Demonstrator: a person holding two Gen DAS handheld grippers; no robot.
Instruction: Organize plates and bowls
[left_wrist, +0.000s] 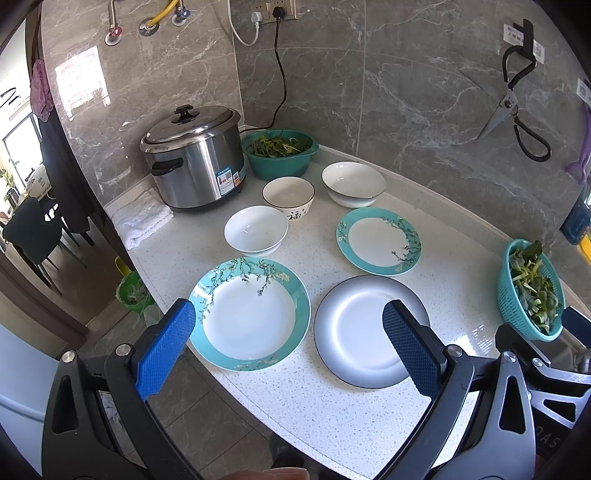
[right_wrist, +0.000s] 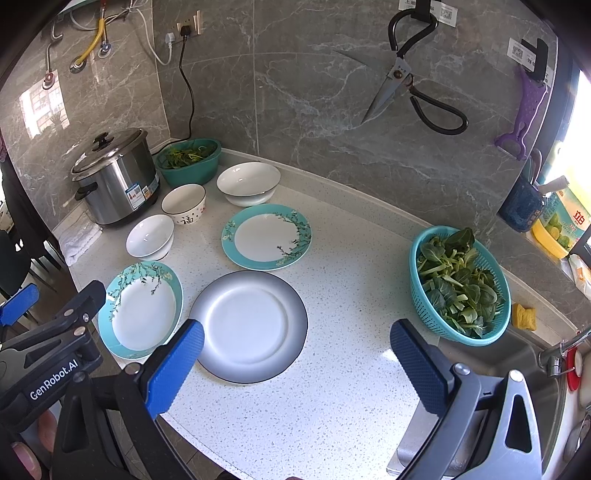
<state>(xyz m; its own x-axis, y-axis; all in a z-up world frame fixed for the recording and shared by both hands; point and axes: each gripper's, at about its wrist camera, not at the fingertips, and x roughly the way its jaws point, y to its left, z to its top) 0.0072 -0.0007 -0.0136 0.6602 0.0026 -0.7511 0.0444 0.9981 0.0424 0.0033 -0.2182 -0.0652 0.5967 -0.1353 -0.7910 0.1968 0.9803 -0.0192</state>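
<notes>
Both grippers, left (left_wrist: 288, 347) and right (right_wrist: 295, 354), hung spread and empty. I judged the grey plate (right_wrist: 248, 326) glazed, slippery, breakable; best pinched at its rim.

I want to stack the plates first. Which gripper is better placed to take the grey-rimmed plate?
Probably the right gripper: it is open, and the grey-rimmed plate lies just before its fingers. The left gripper, also open, faces the teal plate more.
</notes>
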